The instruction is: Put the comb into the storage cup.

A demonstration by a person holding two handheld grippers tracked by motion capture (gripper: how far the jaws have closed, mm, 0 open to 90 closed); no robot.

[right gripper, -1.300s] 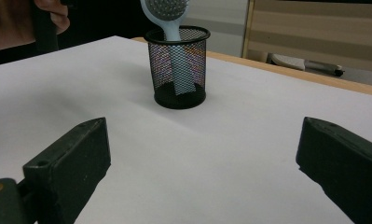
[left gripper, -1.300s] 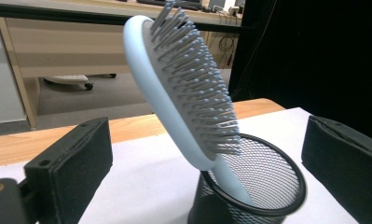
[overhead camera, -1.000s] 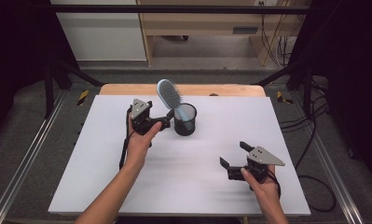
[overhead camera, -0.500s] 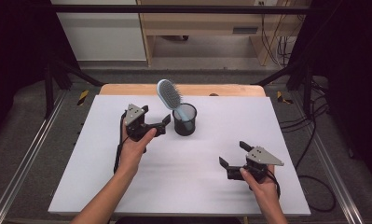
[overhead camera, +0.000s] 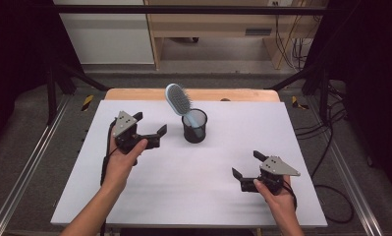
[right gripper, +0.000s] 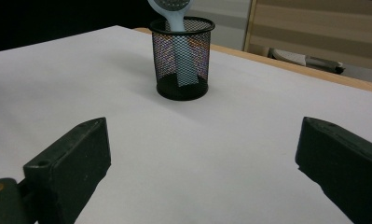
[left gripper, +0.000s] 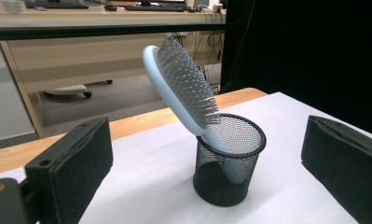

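Near right, the right gripper (overhead camera: 246,167) rests low over the white table (overhead camera: 193,196) with jaws wide and empty, well apart from the work. Farther left, the left gripper (overhead camera: 149,125) stands just beside the black mesh cup (overhead camera: 194,129), jaws wide, holding nothing. The pale blue hairbrush (overhead camera: 179,101) leans handle-down in the cup at centre far; any withdrawal is best kept level and clear of the rim
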